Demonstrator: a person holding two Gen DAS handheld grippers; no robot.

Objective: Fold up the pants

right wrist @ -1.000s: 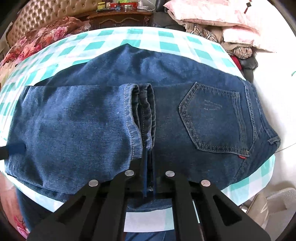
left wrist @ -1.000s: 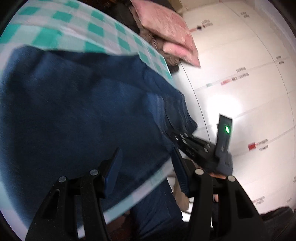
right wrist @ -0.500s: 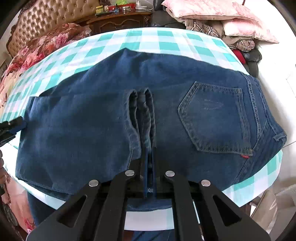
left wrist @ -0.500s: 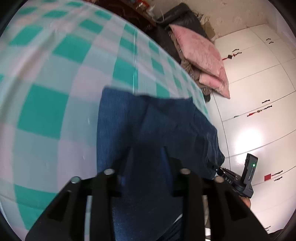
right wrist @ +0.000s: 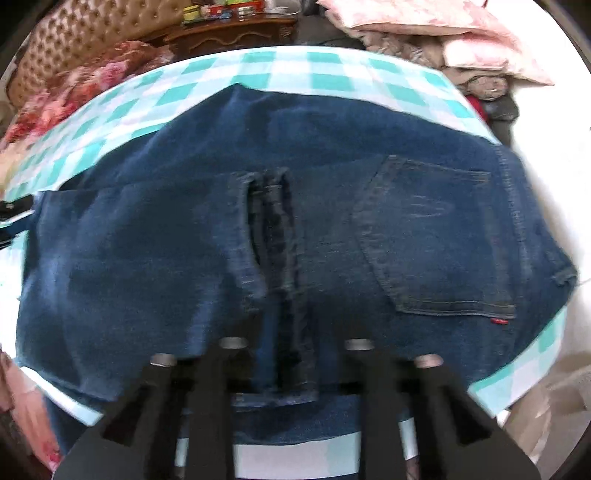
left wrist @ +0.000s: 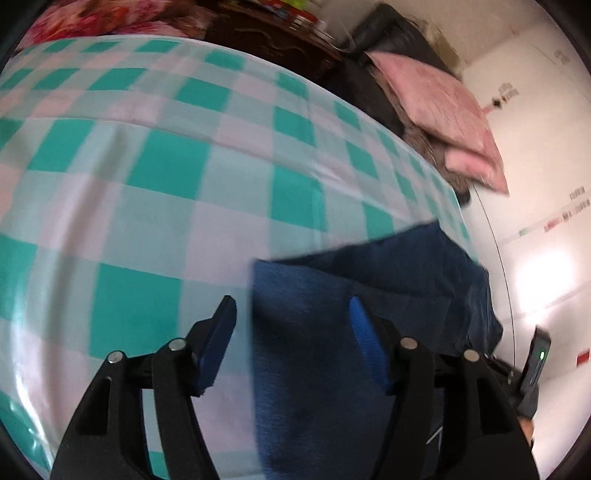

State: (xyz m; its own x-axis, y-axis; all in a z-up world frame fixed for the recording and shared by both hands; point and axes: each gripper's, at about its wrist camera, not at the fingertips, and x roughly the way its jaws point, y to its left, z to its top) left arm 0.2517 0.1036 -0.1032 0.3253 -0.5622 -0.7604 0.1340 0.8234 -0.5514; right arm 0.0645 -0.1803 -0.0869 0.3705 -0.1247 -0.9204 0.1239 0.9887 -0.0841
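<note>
At the bottom of the right wrist view, the right gripper [right wrist: 286,369] is seen with its jaws opening, the doubled leg hems of the pants [right wrist: 288,240] lying between its fingers; whether the pads press on the denim cannot be told, since the picture is blurred there. The pants are spread folded across the middle of that frame on a green-and-white checked cloth [right wrist: 288,70], the leg ends laid toward the centre and a back pocket [right wrist: 436,240] showing at the right, with a small red tab at its lower corner. In the left wrist view, the left gripper [left wrist: 291,343] is found at the bottom centre with its blue-padded fingers [left wrist: 216,343] spread and opening; the folded edge of the pants [left wrist: 332,350] lies beneath the gap, and nothing is pinched. The checked cloth [left wrist: 147,166] fills the left and centre of that frame. Farther off, pink pillows [left wrist: 436,110] are stacked at the upper right beside a white wardrobe [left wrist: 535,184], and a dark wooden cabinet [right wrist: 236,33] and a tufted headboard [right wrist: 74,40] are seen along the top of the right wrist view.
</note>
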